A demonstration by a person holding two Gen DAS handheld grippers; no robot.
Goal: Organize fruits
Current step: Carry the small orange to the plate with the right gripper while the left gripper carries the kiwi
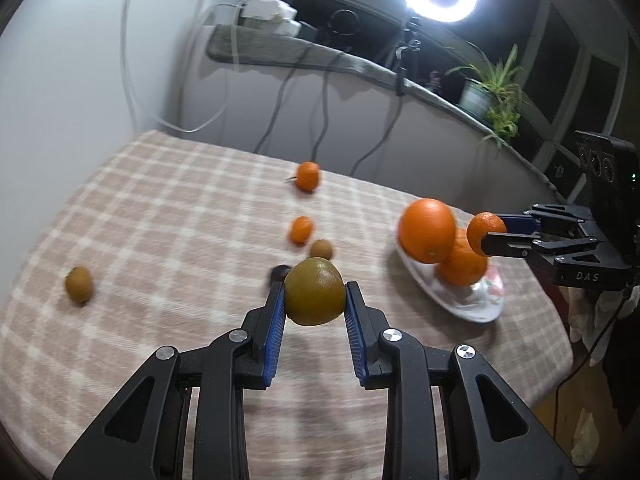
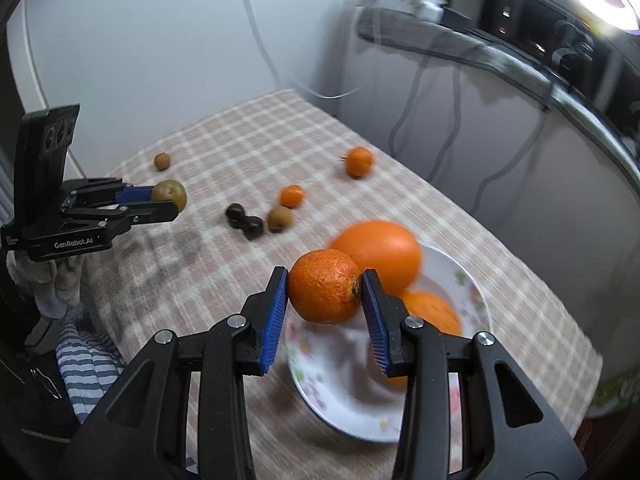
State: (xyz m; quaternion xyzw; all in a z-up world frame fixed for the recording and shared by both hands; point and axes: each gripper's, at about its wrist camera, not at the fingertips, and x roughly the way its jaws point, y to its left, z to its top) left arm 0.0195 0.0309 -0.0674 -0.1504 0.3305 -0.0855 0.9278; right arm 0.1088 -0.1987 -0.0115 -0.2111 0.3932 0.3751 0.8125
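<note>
1. Partly done, by my judgement: the plate [image 2: 476, 292] at the lower right of the right wrist view already carries a large orange [image 2: 380, 254] and at least one more orange [image 2: 434, 312]; blur there hides whether a third lies under the gripper.
2. Clenched on a rough-skinned mandarin [image 2: 324, 286], the right gripper [image 2: 325, 292] holds it above the near rim of the plate, so this fruit looks close to being added.
3. Likewise, the left gripper [image 1: 315, 298] is grasping a greenish-brown fruit [image 1: 315, 292] between its blue pads, lifted clear of the checked cloth on the bench [image 1: 168, 208].
4. Still loose on the bench, mid-frame in the right wrist view: two small mandarins [image 2: 359, 161] [image 2: 291, 195], two brown kiwi-like fruits [image 2: 280, 218] [image 2: 162, 161], and a pair of dark fruits [image 2: 244, 222], possibly plums.
5. No second container shows in either view, so where the green-brown fruit is meant to go cannot be told.
6. Roughly half the fruit remains to be gathered, as I judge it.
</note>
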